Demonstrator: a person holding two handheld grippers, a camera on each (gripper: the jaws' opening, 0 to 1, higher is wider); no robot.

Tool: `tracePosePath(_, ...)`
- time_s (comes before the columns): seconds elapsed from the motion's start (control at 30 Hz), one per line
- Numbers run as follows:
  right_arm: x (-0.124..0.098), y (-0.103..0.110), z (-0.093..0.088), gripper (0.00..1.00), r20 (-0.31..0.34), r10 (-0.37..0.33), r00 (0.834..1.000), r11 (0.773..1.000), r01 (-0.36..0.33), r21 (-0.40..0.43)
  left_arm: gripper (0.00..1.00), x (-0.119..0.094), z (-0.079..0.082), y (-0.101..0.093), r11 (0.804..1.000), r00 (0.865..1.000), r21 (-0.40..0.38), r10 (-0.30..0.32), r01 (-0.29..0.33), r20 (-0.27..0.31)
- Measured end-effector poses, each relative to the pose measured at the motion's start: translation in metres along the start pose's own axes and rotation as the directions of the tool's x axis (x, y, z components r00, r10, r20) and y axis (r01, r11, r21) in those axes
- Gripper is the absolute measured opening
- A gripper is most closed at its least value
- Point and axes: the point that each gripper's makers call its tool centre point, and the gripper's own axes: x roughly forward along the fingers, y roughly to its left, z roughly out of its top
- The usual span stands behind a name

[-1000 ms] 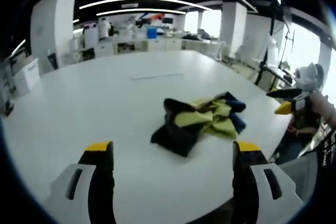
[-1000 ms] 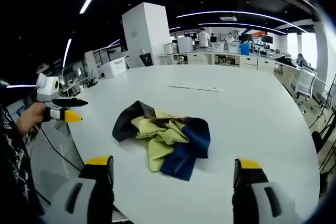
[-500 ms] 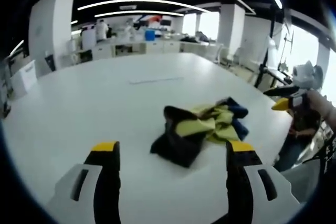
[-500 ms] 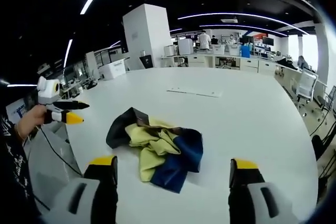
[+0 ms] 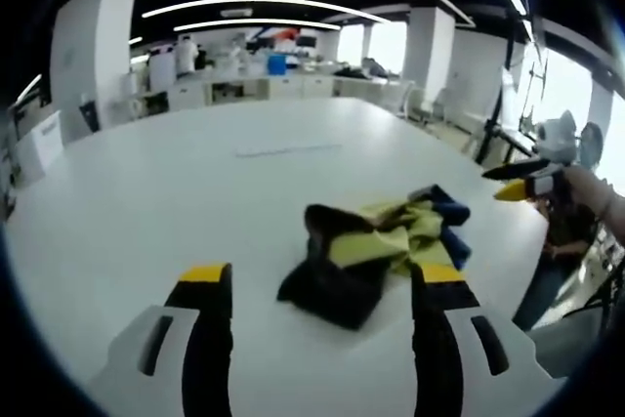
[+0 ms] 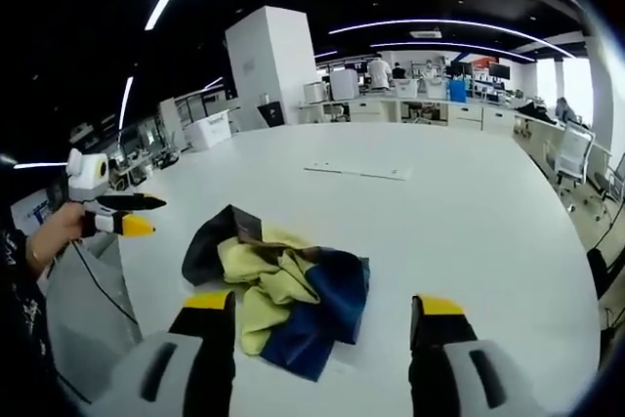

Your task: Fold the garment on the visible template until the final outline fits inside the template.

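Garment (image 5: 376, 256) crumpled on bench (image 5: 176, 192): soft, light, floppy. Grab at a free edge/corner. Left gripper (image 5: 322, 285) & right gripper (image 6: 322, 314) jaws wide, empty.

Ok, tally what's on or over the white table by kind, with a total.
Garment, crumpled in black, yellow and blue: 1
Thin pale strip lying flat further back on the table: 1
Grippers with yellow-tipped jaws, both open: 2, the left gripper and the right gripper
Total: 4
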Motion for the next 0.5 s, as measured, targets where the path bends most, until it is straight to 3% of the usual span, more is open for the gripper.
tracePosePath(0.4, 0.027, -0.025, -0.003, 0.55, -0.014, -0.015, 1.0, 0.999, 0.016, 0.032, 0.58, 0.03, 0.003, 0.005, 1.0, 1.0, -0.011, -0.013, 0.014, 0.013)
tracePosePath(0.5, 0.035, -0.03, -0.005, 0.47, -0.021, -0.015, 1.0, 0.999, 0.016, 0.028, 0.54, 0.038, 0.001, 0.006, 1.0, 1.0, -0.014, -0.019, 0.019, 0.007)
